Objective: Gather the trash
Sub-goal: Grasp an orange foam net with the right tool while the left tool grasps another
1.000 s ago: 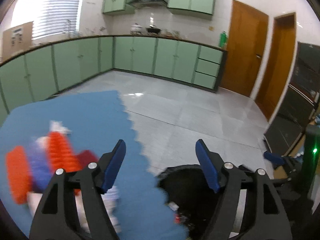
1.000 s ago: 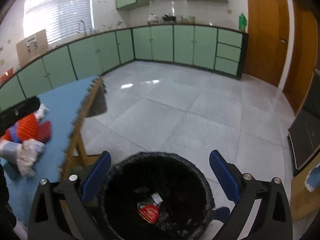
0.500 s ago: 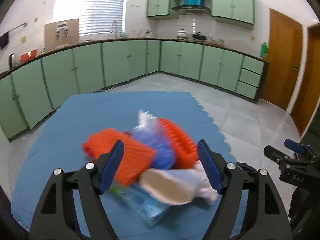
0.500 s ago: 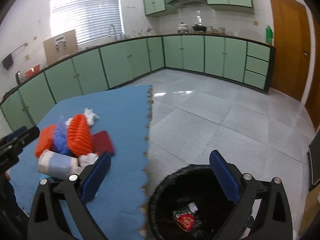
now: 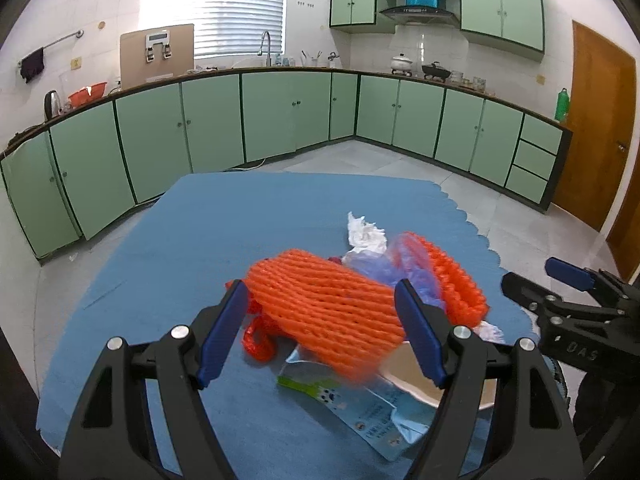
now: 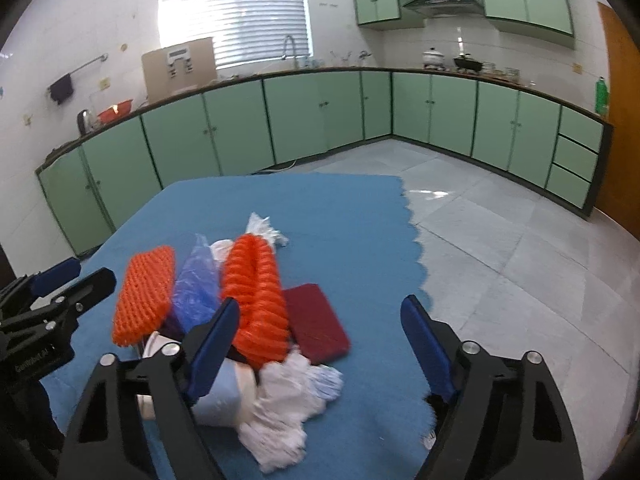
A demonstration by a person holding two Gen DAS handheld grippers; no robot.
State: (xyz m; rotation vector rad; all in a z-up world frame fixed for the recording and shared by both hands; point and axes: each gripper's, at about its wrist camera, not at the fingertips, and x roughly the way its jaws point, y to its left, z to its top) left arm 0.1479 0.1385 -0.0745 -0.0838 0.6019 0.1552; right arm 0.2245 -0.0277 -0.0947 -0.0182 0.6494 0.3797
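A pile of trash lies on the blue table mat [image 5: 192, 248]. It holds two orange foam nets [image 5: 324, 312] [image 6: 256, 296], a blue plastic bag [image 6: 196, 284], a dark red pad [image 6: 316, 320], white tissue [image 6: 288, 412], a paper cup [image 6: 224, 392] and a light blue wrapper [image 5: 372, 416]. My left gripper [image 5: 320, 332] hovers open just before the nearer net, its pads apart from it. My right gripper [image 6: 320, 340] hangs over the pile's right side with its jaws closing; the other net, the red pad and the tissue lie below and between the fingers, untouched. Each gripper shows in the other's view [image 5: 540, 280] [image 6: 68, 280].
The mat's scalloped edge [image 6: 416, 240] ends the table on the right, with grey tiled floor [image 6: 520, 248] beyond. Green cabinets [image 5: 280, 120] line the far walls. A wooden door [image 5: 596, 128] stands at the right.
Both views have swung left, from the black trash bin on the floor to the pile on the table. The right gripper's fingers stand closer together than before.
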